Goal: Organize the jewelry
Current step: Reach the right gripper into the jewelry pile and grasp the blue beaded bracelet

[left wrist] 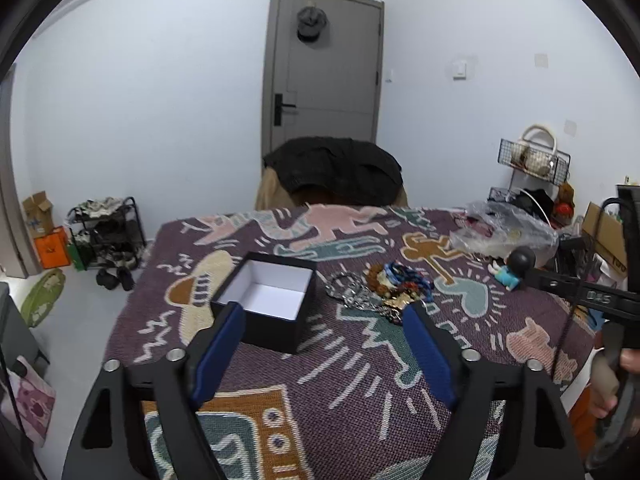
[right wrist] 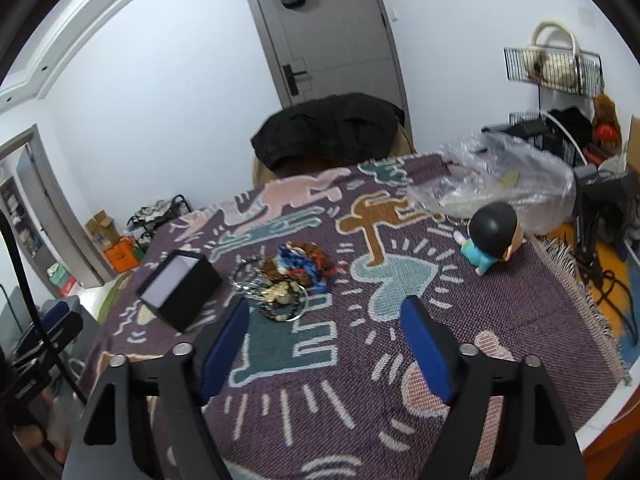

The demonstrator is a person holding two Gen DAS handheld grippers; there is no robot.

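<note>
Left wrist view: basically nothing sorted yet. Small black cardboard box with white lining [left wrist: 267,297] sits empty, tangled heap of colourful bracelets and chains [left wrist: 380,290] just beside it on the patterned woven surface [left wrist: 340,392]. Left claw [left wrist: 326,354] and right claw [right wrist: 326,350] both gape wide, empty.

only "045" can be read, in pale digits on the right gripper [left wrist: 592,300] body.

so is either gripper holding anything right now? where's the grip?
Nothing held. The left gripper and right gripper are both open and empty above the blanket; the jewelry pile lies untouched beside the box.
</note>
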